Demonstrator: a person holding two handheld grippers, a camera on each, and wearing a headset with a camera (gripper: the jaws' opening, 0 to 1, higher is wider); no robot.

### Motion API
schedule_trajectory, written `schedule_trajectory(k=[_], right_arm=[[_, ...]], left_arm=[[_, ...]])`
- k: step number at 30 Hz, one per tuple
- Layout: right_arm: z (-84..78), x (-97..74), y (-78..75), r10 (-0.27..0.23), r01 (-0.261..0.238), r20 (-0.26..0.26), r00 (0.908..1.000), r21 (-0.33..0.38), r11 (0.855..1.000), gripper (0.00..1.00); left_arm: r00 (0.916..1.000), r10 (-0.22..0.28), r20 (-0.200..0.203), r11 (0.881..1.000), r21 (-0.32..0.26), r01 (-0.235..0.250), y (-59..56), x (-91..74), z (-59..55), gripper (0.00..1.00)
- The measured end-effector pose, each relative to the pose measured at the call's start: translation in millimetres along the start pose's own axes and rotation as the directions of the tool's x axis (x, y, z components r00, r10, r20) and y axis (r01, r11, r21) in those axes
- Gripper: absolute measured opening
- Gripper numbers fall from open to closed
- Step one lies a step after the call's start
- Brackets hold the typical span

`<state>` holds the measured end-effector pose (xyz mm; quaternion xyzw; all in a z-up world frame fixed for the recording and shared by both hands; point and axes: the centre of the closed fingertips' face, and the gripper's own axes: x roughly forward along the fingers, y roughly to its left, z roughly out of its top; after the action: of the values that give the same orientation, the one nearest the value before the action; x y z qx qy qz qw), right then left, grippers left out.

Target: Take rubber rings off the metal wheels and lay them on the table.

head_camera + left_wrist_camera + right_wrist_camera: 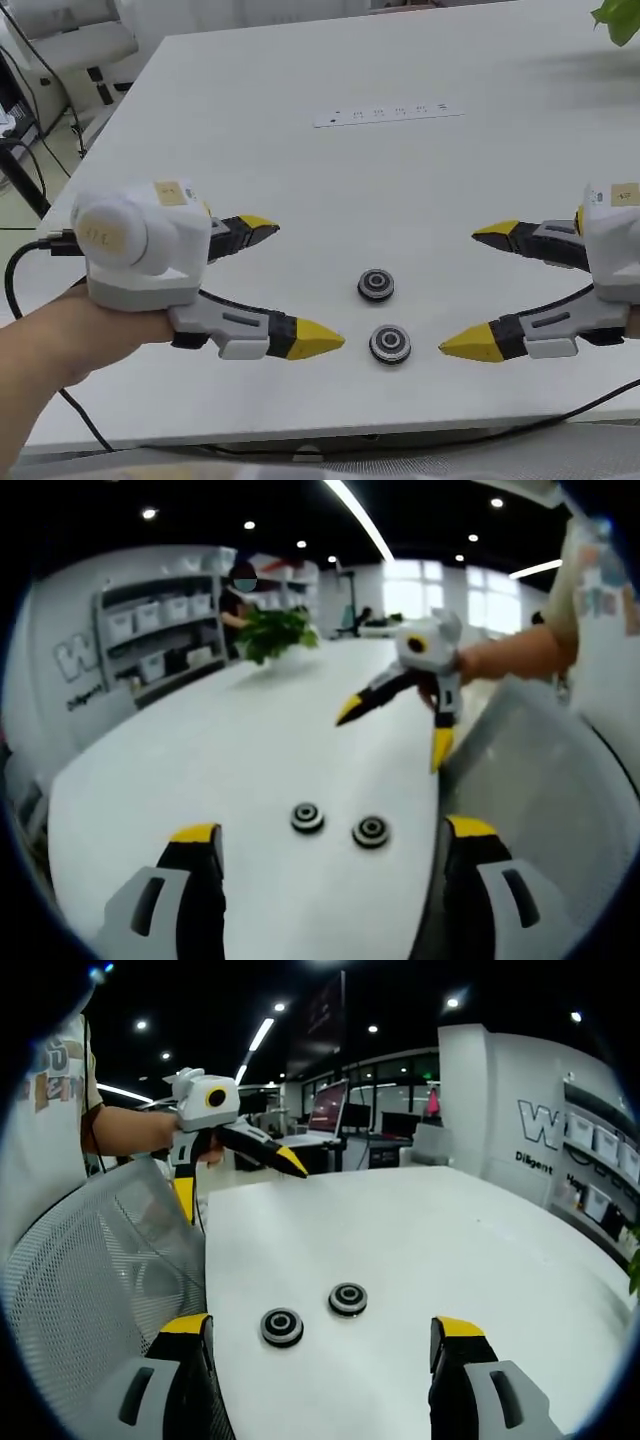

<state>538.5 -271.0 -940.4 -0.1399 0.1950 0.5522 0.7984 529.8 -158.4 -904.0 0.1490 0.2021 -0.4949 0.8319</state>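
The near wheel [390,344] lies flat on the white table [300,150], at 5 o'clock of the far wheel [376,285], close but apart. Each still carries its dark rubber ring [373,345]. The left gripper [308,285] stands at 9 o'clock of the pair and the right gripper [459,290] at 3 o'clock. Both sets of jaws are spread wide, holding nothing, tips clear of both wheels. The right gripper's body is cut off at the frame edge.

The head view looks steeply down from above the near edge of the worktop [400,190], close in. The camera on the left tool [308,285] sits low at one side, facing across the top. The one on the right tool [458,290] faces back from the other side. All three share the two wheels [377,285] [389,344] midway, and each tool view catches the opposite tool.
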Motion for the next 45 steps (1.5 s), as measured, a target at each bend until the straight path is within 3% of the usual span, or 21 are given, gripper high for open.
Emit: schedule_trajectory(k=[20, 30, 34, 45], right_arm=[[-18.3, 28.9, 10.6, 0.077, -0.078, -0.048, 0.9959, -0.021, 0.997, 0.75], [-29.4, 39.8, 13.8, 0.111, -0.113, -0.077, 0.9908, -0.021, 0.993, 0.64], [-31.2, 42.7, 18.5, 0.128, -0.131, -0.089, 0.9878, -0.032, 0.991, 0.61], [-37.4, 48.6, 23.6, 0.158, -0.162, -0.106, 0.9818, -0.033, 0.986, 0.49]], left_arm=[[0.9950, -0.082, -0.056, 0.997, 0.002, 0.083, -9.3, 33.0, -19.2, 0.82], [0.9890, -0.127, -0.075, 0.992, -0.009, 0.127, -14.9, 46.0, -28.2, 0.72], [0.9844, -0.145, -0.100, 0.989, -0.004, 0.145, -17.2, 50.0, -37.0, 0.69], [0.9761, -0.176, -0.128, 0.984, -0.003, 0.177, -23.0, 61.4, -44.0, 0.58]])
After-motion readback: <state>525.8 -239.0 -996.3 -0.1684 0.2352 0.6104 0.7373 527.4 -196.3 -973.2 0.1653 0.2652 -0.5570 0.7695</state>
